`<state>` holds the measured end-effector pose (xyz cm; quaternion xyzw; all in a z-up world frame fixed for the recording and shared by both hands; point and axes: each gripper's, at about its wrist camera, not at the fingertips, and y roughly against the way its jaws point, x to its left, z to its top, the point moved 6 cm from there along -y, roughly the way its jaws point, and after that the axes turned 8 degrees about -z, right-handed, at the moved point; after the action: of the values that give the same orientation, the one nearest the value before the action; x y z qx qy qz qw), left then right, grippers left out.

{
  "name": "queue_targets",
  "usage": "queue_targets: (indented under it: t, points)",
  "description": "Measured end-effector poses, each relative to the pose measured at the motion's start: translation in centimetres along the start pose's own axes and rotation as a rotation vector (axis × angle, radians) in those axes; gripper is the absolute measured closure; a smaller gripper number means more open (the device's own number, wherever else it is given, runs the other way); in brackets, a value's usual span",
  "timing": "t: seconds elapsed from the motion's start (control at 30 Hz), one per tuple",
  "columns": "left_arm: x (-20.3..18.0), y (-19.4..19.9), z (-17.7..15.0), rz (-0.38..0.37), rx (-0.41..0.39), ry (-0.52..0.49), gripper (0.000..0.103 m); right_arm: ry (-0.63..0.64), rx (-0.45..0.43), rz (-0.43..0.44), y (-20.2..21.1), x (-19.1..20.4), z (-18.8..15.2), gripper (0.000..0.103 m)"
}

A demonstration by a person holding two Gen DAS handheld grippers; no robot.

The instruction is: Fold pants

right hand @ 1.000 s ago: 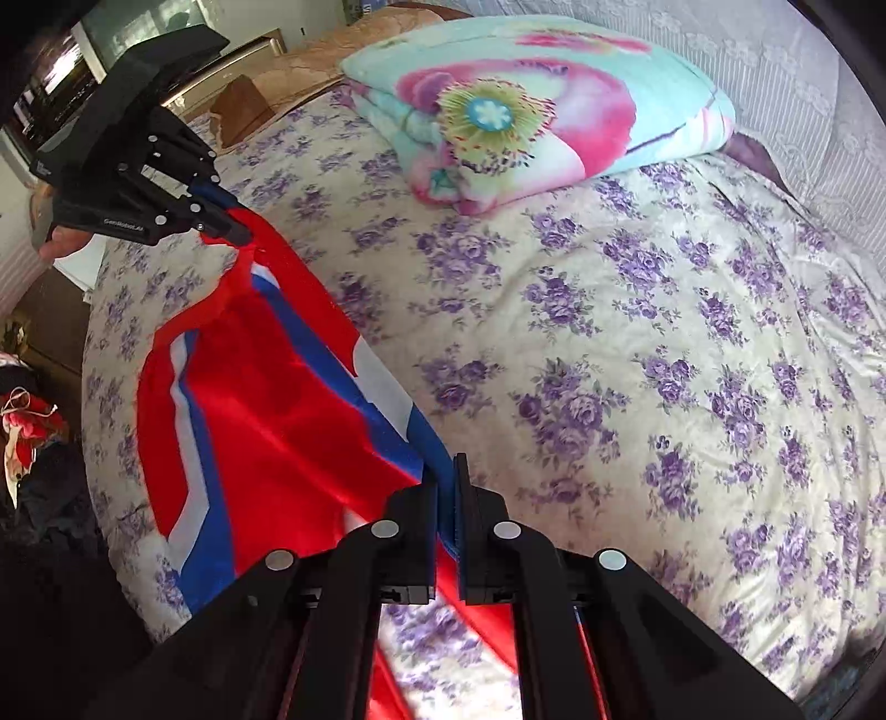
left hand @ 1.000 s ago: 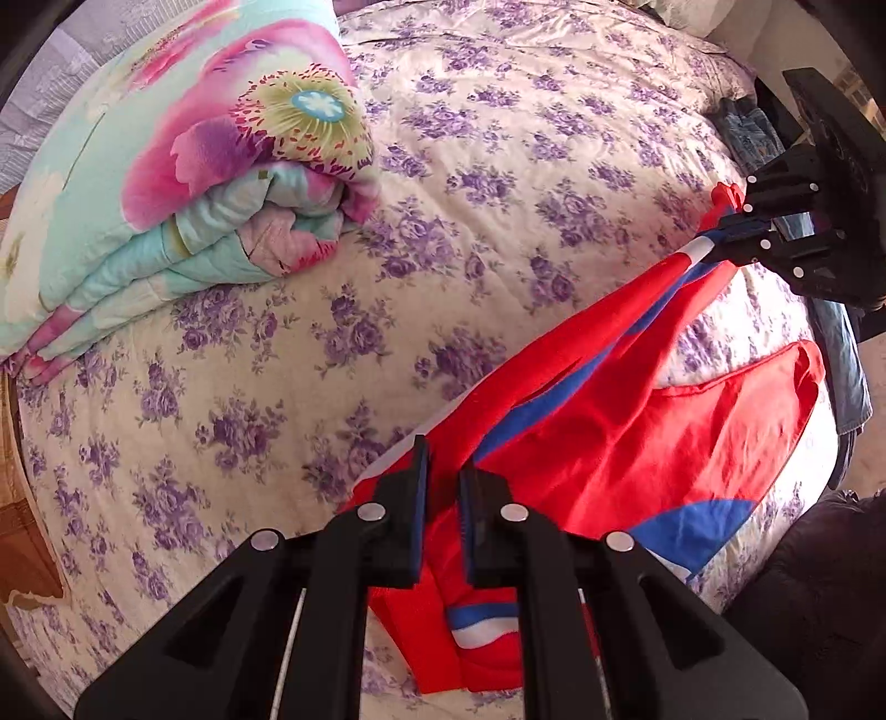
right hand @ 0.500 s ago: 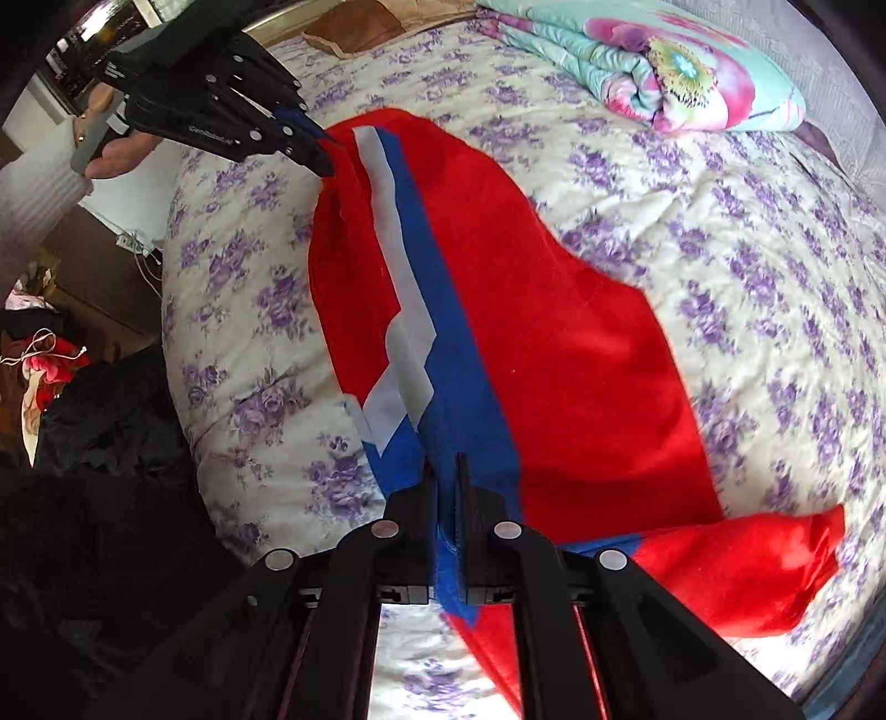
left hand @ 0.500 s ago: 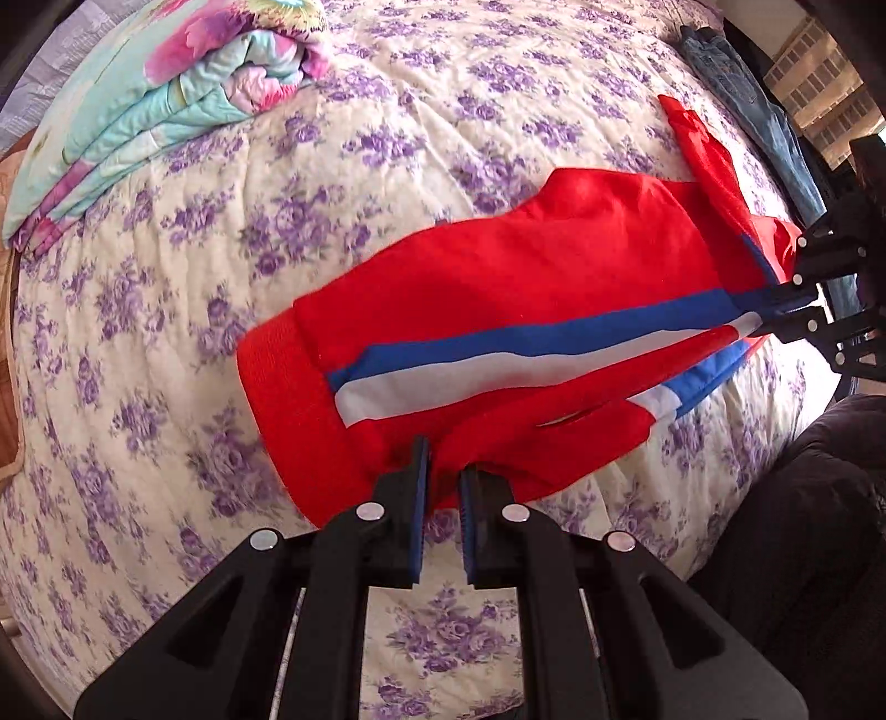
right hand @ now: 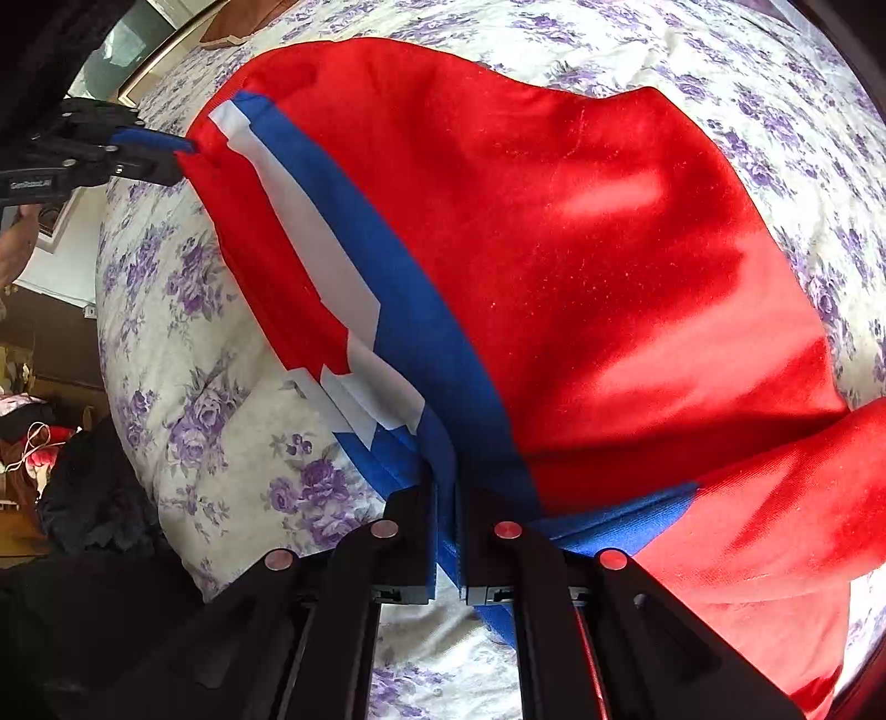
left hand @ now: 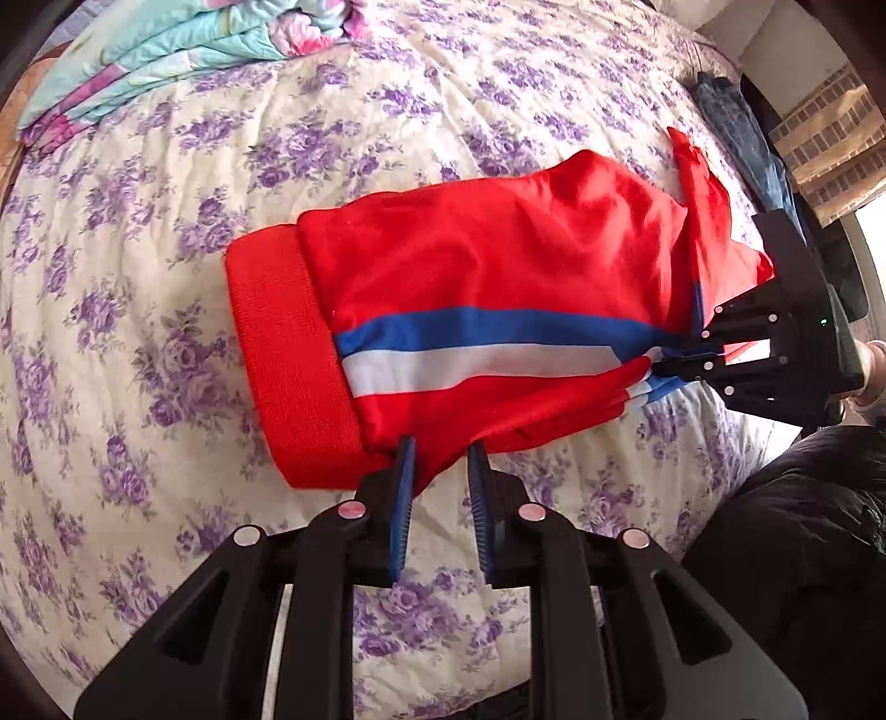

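Two grippers on the job. Left gripper (left hand: 437, 465): blue-padded jaws parted, tips at the near hem of the red satin track pants with blue-white side stripe (left hand: 498, 310), by the ribbed waistband; cloth looks just let go. Right gripper (right hand: 444, 531): pinched tight on the blue stripe fabric at the leg end. Pants lie folded lengthwise on the bed, near its front edge. Suggest: keep right tension low, lay that end flat, square the edges before the cross fold; satin probably slides. Surface is a cream quilt with purple flower print (left hand: 166, 387), soft and puffy. Farther back: folded turquoise-pink floral blanket (left hand: 183, 39), denim garment (left hand: 736, 127) at far edge.
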<state>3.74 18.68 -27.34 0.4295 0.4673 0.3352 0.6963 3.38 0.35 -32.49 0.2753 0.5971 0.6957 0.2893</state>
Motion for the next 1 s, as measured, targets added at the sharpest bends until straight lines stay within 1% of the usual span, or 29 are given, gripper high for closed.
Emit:
queue_targets:
  t: [0.03, 0.07, 0.17, 0.2, 0.23, 0.27, 0.3, 0.33, 0.37, 0.4, 0.43, 0.47, 0.5, 0.57, 0.63, 0.67, 0.7, 0.73, 0.8, 0.83, 0.9, 0.97, 1.0]
  points:
    - [-0.4, 0.6, -0.2, 0.0, -0.025, 0.013, 0.085, 0.007, -0.007, -0.011, 0.0, 0.2, -0.1, 0.097]
    - [-1.1, 1.2, -0.1, -0.025, -0.052, 0.018, 0.085, 0.011, -0.014, -0.024, 0.0, 0.3, -0.1, 0.097]
    - [-3.9, 3.0, 1.0, -0.067, -0.167, -0.008, 0.084, 0.002, -0.023, -0.037, 0.0, 0.6, 0.0, 0.095]
    - [-4.7, 3.2, 1.7, -0.082, -0.2, -0.001, 0.079, -0.005, -0.024, -0.037, 0.0, 0.7, -0.1, 0.095]
    - [-5.3, 2.7, 2.0, -0.078, -0.218, 0.02, 0.074, -0.008, -0.026, -0.037, 0.0, 0.7, -0.1, 0.095]
    - [-5.3, 1.8, 2.7, -0.061, -0.221, 0.05, 0.059, -0.009, -0.03, -0.038, 0.1, 0.7, -0.1, 0.095]
    - [-5.4, 0.1, 3.1, -0.04, -0.209, 0.088, 0.052, -0.01, -0.034, -0.04, 0.1, 0.8, -0.1, 0.095]
    - [-5.1, -1.8, 3.3, -0.032, -0.179, 0.127, 0.052, -0.014, -0.039, -0.041, 0.2, 0.9, -0.2, 0.095]
    - [-4.7, -4.2, 3.1, -0.033, -0.131, 0.175, 0.053, -0.019, -0.045, -0.042, 0.3, 0.9, -0.3, 0.093]
    - [-4.2, -6.4, 3.0, -0.025, -0.086, 0.215, 0.055, -0.026, -0.047, -0.04, 0.5, 0.9, -0.4, 0.091]
    - [-3.8, -7.7, 2.8, 0.008, -0.089, 0.231, 0.057, -0.038, -0.036, -0.037, 0.9, 1.1, -0.8, 0.08]
    - [-4.2, -7.4, 2.8, 0.023, -0.152, 0.217, 0.056, -0.05, -0.016, -0.027, 1.4, 1.0, -1.1, 0.062]
    - [-4.1, -7.4, 2.7, 0.017, -0.169, 0.238, 0.054, -0.061, -0.002, -0.005, 2.3, 1.1, -1.5, 0.058]
    - [-3.7, -7.2, 2.7, -0.004, -0.192, 0.29, 0.054, -0.069, -0.013, 0.05, 4.5, 1.1, -2.0, 0.057]
    - [-3.1, -7.0, 2.6, -0.041, -0.201, 0.331, 0.054, -0.1, -0.018, 0.094, 7.0, -0.2, -2.3, 0.057]
    - [-2.9, -6.9, 2.6, -0.061, -0.207, 0.352, 0.055, -0.125, -0.024, 0.087, 8.4, -1.6, -2.2, 0.057]
    - [-2.7, -6.9, 2.6, -0.077, -0.21, 0.368, 0.056, -0.153, -0.029, 0.053, 9.5, -3.5, -2.0, 0.057]
    - [-2.6, -6.9, 2.5, -0.088, -0.21, 0.38, 0.056, -0.192, -0.032, 0.0, 10.5, -5.9, -1.8, 0.057]
    - [-2.6, -6.8, 2.3, -0.093, -0.209, 0.391, 0.056, -0.312, -0.023, -0.134, 12.0, -12.5, -0.9, 0.057]
    - [-2.8, -6.9, 2.4, -0.086, -0.208, 0.392, 0.056, -0.379, 0.002, -0.172, 12.2, -16.3, -0.7, 0.057]
    - [-2.9, -6.9, 2.4, -0.07, -0.205, 0.396, 0.056, -0.53, 0.085, -0.171, 11.6, -22.6, -0.2, 0.057]
    - [-2.9, -6.9, 2.4, -0.058, -0.205, 0.403, 0.055, -0.676, 0.174, -0.155, 10.0, -26.6, 0.2, 0.057]
    - [-2.9, -6.9, 2.4, -0.056, -0.204, 0.407, 0.055, -0.73, 0.208, -0.134, 9.3, -27.8, 0.3, 0.057]
